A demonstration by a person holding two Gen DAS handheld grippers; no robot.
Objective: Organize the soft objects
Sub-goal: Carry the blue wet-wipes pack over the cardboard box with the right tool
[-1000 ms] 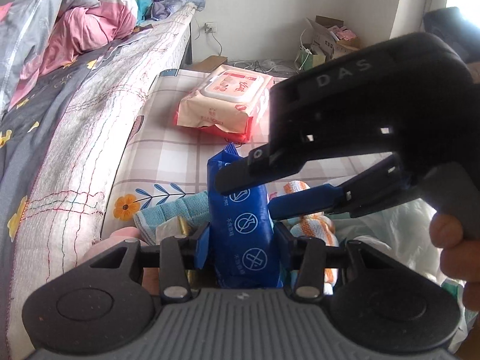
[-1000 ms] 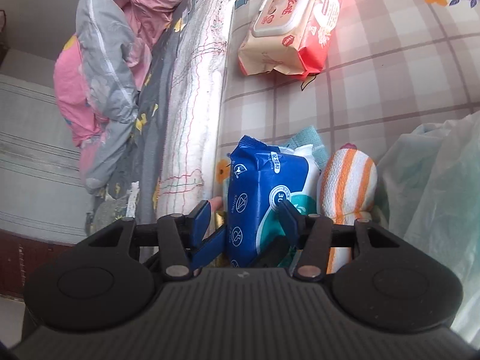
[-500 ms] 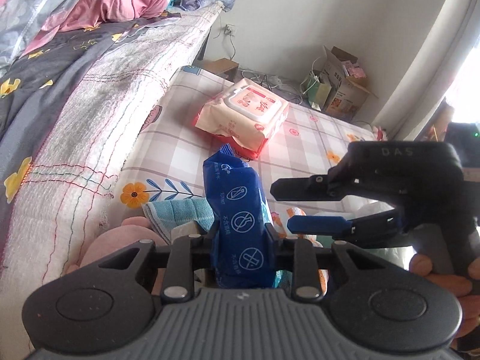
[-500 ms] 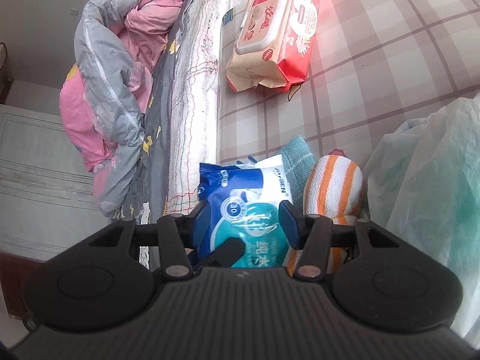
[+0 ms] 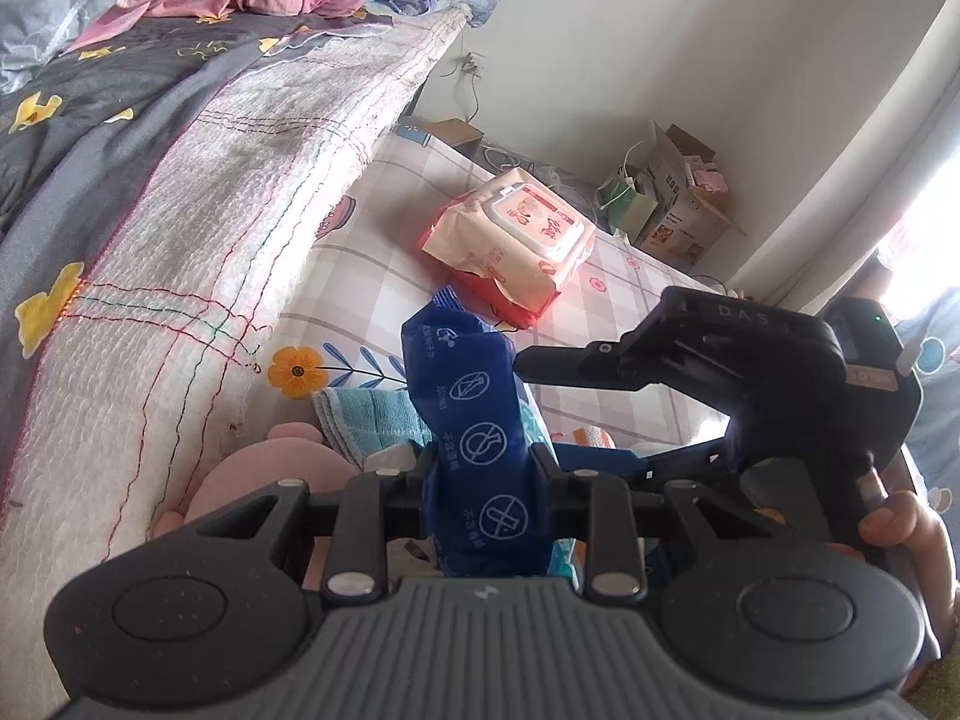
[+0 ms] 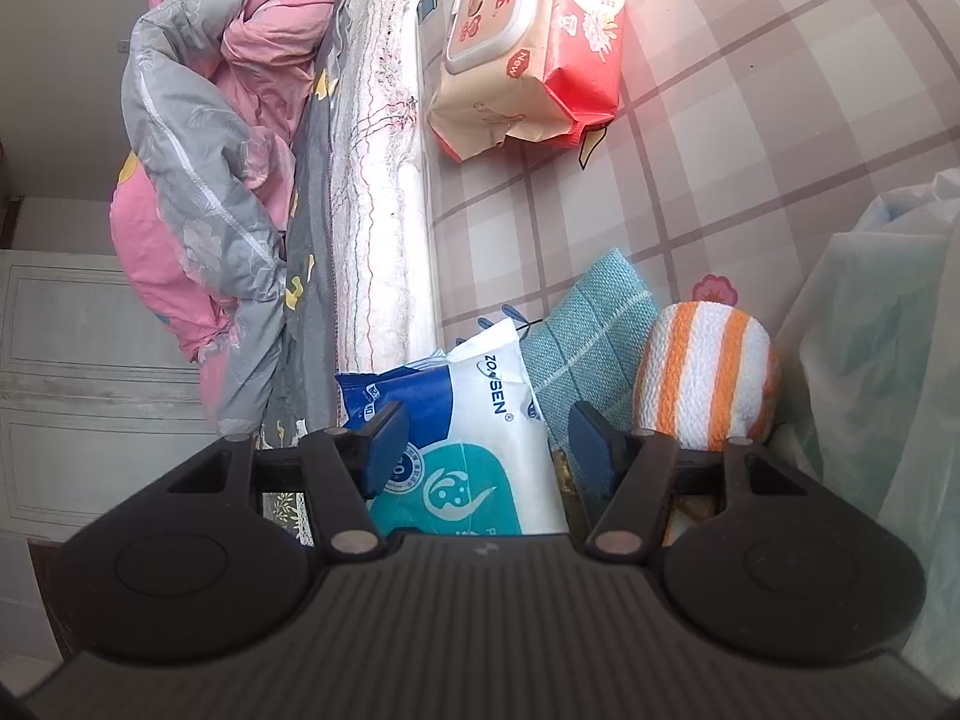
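My left gripper [image 5: 486,468] is shut on a blue wipes pack [image 5: 474,420] and holds it upright above the checked mat [image 5: 384,252]. The same pack [image 6: 474,432] shows its white and teal face in the right wrist view, between the open fingers of my right gripper [image 6: 486,450], which do not press it. The right gripper [image 5: 576,414] also shows in the left wrist view, just right of the pack. A teal cloth [image 6: 588,324], an orange-striped rolled towel [image 6: 702,372] and a pink soft toy [image 5: 270,468] lie below.
A large red and cream wipes pack [image 5: 516,240] lies farther out on the mat, also in the right wrist view [image 6: 528,42]. The bed edge [image 5: 180,228] with a quilt runs along the left. A thin plastic bag [image 6: 876,330] is at the right. Cardboard boxes [image 5: 678,204] stand by the wall.
My right gripper has opened and drawn back to the right of the blue pack. My left gripper has lifted and turned the pack, so its white and teal face shows.
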